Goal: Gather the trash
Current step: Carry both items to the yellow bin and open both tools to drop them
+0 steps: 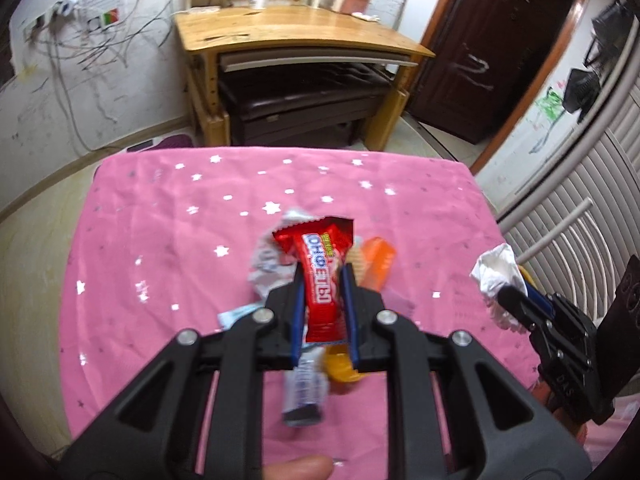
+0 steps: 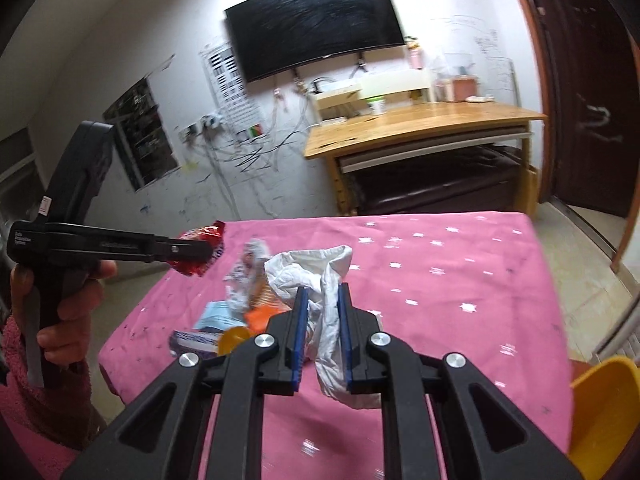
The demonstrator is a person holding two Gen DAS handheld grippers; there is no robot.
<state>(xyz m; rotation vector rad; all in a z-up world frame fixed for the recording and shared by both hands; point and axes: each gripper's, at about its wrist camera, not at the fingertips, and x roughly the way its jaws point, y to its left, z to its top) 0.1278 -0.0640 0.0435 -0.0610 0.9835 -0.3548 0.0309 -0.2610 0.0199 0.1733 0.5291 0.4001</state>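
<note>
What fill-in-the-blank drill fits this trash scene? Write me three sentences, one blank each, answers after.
1. The left gripper is shut on a ____ candy wrapper.
2. The right gripper is shut on a crumpled ____ tissue.
3. The rest of the trash lies on a ____ tablecloth with white stars.

Missing words: red; white; pink

Left wrist camera close above pink table, tilted steeply down, right wrist camera shallower, both facing wooden desk, sharing table.
</note>
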